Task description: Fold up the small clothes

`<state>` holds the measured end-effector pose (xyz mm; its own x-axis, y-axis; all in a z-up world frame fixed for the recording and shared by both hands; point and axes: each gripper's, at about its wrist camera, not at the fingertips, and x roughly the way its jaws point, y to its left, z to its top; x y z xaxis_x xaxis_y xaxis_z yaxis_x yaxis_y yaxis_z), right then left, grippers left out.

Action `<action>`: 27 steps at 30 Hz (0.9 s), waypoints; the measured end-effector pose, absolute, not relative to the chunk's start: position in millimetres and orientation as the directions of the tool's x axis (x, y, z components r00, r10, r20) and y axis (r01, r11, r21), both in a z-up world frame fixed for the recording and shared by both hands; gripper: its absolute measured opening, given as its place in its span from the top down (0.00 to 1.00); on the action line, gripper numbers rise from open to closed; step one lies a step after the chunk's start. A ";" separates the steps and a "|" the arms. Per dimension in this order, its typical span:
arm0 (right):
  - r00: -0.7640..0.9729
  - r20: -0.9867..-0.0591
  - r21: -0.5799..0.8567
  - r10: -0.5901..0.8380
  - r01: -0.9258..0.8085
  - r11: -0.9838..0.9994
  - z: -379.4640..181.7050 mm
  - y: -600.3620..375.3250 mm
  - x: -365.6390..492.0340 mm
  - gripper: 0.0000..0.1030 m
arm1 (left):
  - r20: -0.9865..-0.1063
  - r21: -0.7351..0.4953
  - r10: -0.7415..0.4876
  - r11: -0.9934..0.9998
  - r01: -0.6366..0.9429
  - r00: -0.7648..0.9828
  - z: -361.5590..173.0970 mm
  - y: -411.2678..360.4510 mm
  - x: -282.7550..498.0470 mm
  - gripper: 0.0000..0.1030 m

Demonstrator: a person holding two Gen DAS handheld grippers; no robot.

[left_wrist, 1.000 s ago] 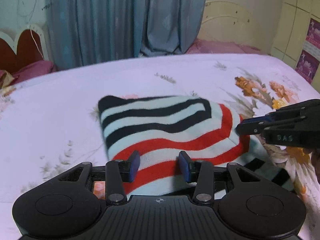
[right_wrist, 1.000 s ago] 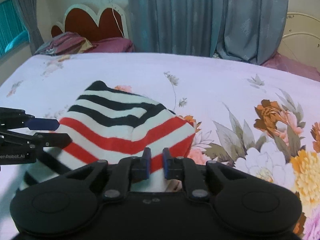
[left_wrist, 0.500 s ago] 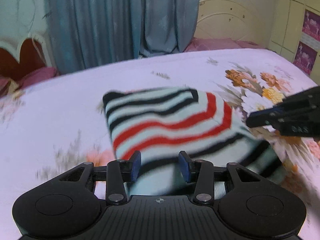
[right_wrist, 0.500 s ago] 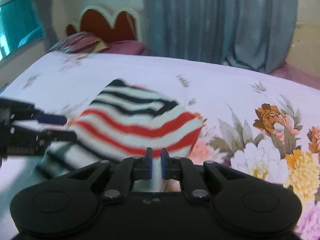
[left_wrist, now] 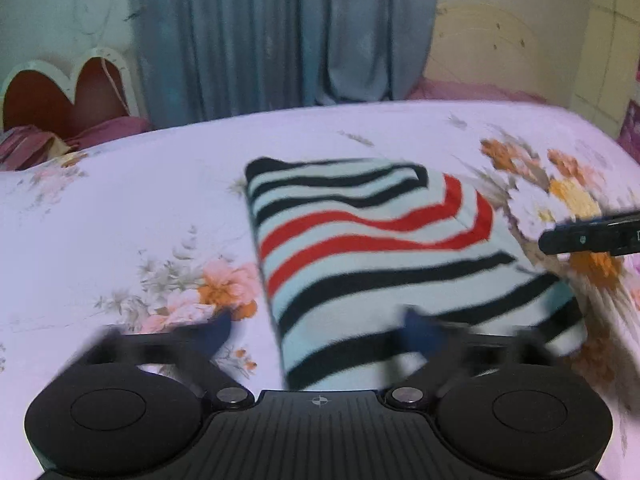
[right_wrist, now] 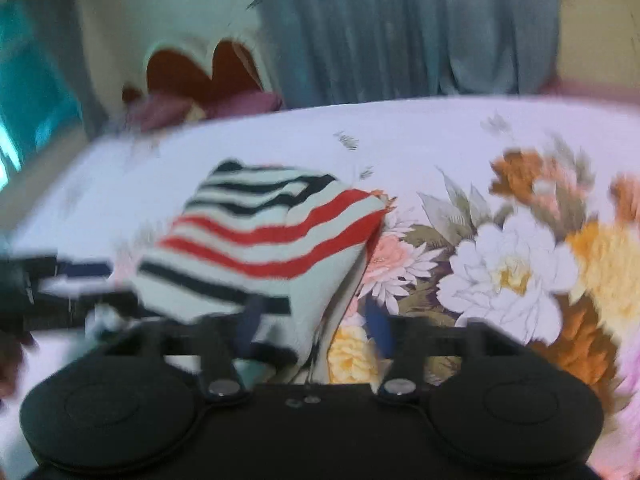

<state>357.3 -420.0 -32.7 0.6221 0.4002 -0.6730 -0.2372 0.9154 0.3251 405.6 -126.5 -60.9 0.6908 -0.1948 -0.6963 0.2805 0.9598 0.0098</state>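
The striped garment [left_wrist: 384,264] lies folded on the floral bedsheet [left_wrist: 120,216], a compact, roughly square packet with black bands at the far and near ends and red ones across the middle. In the right wrist view [right_wrist: 264,240] its right edge lifts a little off the sheet and loose layers show underneath.

The left tongs [left_wrist: 320,332] are spread wide, one blue tip over the sheet to the left of the cloth and the other over its near black stripes, gripping nothing. The right tongs [right_wrist: 312,328] are also parted, straddling the garment's near right corner, and as far as the blur allows they hold nothing (both views are smeared, so contact with the cloth cannot be settled).

The step in hand looks like letting go after a fold. To do it well, the tips should lift straight up and clear of the knit so no layer is dragged back open. The raised right edge would want a light press flat before the tongs draw off, and both sides should leave evenly so the packet stays square.

By count: one striped garment, two sets of tongs, one bed. Beyond it are one heart-shaped headboard [left_wrist: 68,92] with maroon pillows [left_wrist: 104,132] (their number unclear) and blue-grey curtains [left_wrist: 280,32].
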 end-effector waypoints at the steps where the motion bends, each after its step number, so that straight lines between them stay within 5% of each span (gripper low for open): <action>1: 0.606 -0.674 0.369 0.422 -0.219 0.903 -36.9 -426.7 362.6 0.42 | -0.698 -0.022 -0.216 0.960 0.281 0.683 -62.1 -122.7 408.8 0.07; 7: 0.488 -0.604 0.691 0.630 -0.072 0.719 -87.4 -463.0 393.7 0.43 | -0.751 -0.257 -0.335 0.942 0.215 0.569 -89.7 -102.5 438.6 0.10; 13: 0.448 -0.573 0.760 0.686 -0.023 0.649 -114.4 -460.8 400.3 0.41 | -0.749 -0.398 -0.432 0.900 0.179 0.503 -115.3 -94.3 454.1 0.19; 17: 0.425 -0.575 0.755 0.699 -0.054 0.654 -113.3 -447.1 413.2 0.42 | -0.750 -0.405 -0.441 0.895 0.185 0.493 -120.5 -100.1 463.6 0.19; 21: 0.418 -0.618 0.703 0.666 -0.085 0.706 -107.6 -427.3 424.1 0.59 | -0.755 -0.400 -0.441 0.896 0.193 0.486 -123.0 -107.2 474.4 0.20; 24: 0.435 -0.668 0.613 0.604 -0.138 0.778 -92.1 -411.8 422.2 0.66 | -0.736 -0.388 -0.455 0.890 0.237 0.501 -117.4 -110.9 473.4 0.44; 27: 0.467 -0.697 0.528 0.544 -0.178 0.830 -77.3 -397.6 415.3 0.67 | -0.725 -0.374 -0.469 0.883 0.284 0.504 -110.1 -110.3 472.0 0.48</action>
